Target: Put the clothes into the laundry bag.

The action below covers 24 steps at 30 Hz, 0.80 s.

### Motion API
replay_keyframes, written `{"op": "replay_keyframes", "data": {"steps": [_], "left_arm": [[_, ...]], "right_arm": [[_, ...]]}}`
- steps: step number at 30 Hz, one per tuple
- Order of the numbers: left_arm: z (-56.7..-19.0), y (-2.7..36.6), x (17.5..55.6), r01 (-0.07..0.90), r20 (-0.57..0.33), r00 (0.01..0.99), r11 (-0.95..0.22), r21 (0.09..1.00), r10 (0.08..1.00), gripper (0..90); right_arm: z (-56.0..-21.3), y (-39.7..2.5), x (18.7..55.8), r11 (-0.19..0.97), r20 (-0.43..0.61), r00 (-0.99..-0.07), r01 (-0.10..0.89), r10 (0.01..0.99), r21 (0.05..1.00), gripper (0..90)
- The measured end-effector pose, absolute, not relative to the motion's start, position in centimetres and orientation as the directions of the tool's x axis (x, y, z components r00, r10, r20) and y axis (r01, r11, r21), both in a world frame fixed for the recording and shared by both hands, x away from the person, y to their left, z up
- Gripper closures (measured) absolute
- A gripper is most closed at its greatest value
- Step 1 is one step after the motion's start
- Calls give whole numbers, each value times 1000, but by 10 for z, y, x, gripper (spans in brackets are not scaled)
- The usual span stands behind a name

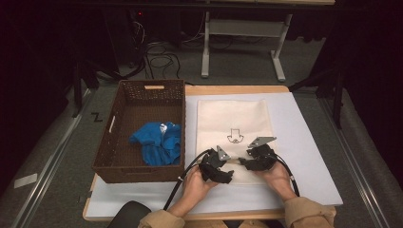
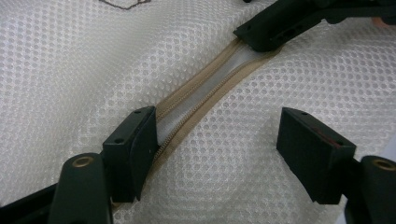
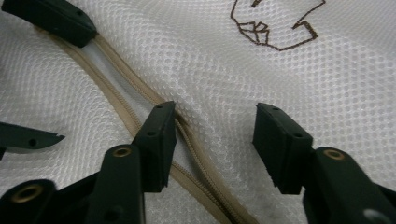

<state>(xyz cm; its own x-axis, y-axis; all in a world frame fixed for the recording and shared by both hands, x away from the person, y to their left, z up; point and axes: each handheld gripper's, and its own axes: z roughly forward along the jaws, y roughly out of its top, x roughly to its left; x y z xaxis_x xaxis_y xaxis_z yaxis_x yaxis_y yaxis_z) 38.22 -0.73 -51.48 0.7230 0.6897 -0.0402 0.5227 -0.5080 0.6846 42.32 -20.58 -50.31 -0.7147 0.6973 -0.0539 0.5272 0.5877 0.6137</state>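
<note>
A brown wicker basket holding a blue cloth sits well off to the side of both grippers, next to the cream mesh bag that lies flat under their jaws. The left gripper and the right gripper both stand with jaws wide apart, gripping nothing. Each has one jaw pressed on the bag's partly open tan zipper, which runs between the two grippers, and the other jaw over bare mesh.
</note>
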Motion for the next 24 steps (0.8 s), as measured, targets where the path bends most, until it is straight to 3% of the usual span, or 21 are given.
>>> {"op": "replay_keyframes", "data": {"steps": [6, 13, 24], "left_arm": [[-515, -7, 382, 522, -40, 724, -508, 685, 689, 294], [-515, -7, 382, 522, -41, 723, -507, 686, 690, 294], [-515, -8, 382, 524, -39, 721, -508, 684, 692, 296]], "right_arm": [[-503, -204, 422, 615, -90, -735, 485, 672, 622, 691], [-502, -204, 424, 618, -97, -732, 487, 674, 617, 797], [-498, -206, 426, 606, -106, -725, 477, 681, 637, 870]]}}
